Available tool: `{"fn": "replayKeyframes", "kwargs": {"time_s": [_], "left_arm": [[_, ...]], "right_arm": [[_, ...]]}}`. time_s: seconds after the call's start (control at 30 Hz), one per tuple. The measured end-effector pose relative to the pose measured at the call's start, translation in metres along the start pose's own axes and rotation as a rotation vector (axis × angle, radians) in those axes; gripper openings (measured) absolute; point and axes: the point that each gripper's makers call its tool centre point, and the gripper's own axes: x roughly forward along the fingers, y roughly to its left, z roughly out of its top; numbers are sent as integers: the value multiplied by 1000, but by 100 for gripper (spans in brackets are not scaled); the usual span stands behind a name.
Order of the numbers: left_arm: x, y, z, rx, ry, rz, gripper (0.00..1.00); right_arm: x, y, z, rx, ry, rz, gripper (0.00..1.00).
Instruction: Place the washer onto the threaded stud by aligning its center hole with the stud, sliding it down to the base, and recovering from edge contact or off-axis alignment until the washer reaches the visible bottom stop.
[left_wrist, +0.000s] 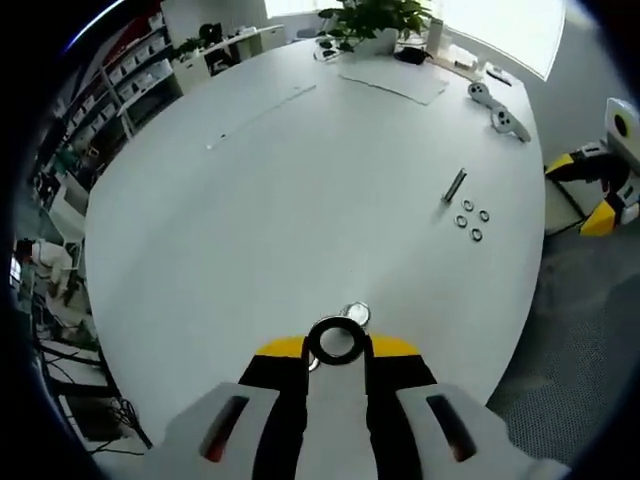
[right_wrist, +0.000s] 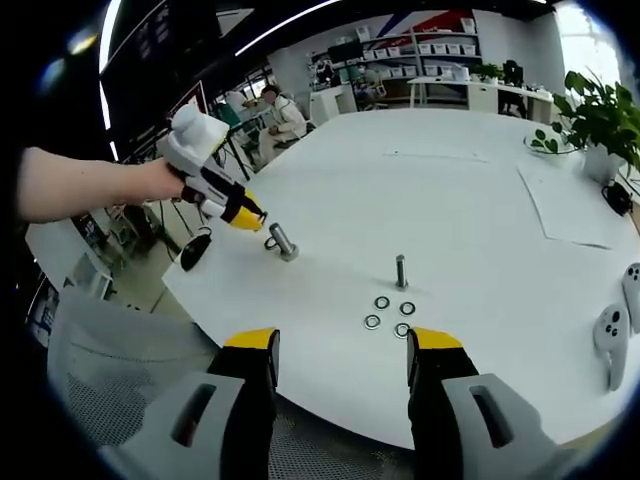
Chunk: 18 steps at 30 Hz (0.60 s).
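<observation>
The left gripper (left_wrist: 336, 350) pinches a flat steel ring washer (left_wrist: 335, 340) between its closed yellow-tipped jaws, just above a short threaded metal stud (right_wrist: 283, 242) near the round white table's (left_wrist: 300, 200) edge. The right gripper (right_wrist: 342, 345) hangs wide open, empty (four spare silver washers (right_wrist: 389, 314) lie ahead beside an upright bolt (right_wrist: 401, 271)).

Stud (left_wrist: 352, 315) mostly hidden behind washer (left_wrist: 334, 341) in left gripper view. Four spare washers (right_wrist: 389, 314) too small to tell detail. Controller (right_wrist: 631, 283) cut by edge.
</observation>
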Motion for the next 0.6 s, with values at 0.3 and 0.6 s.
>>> {"fn": "replayKeyframes", "kwargs": {"time_s": [0.3, 0.6], "left_arm": [[6, -11, 13, 56, 22, -35, 19], [15, -15, 12, 95, 79, -52, 19]], "right_arm": [[0, 0, 1, 6, -5, 1, 54], [-1, 0, 1, 9, -8, 2, 54]]}}
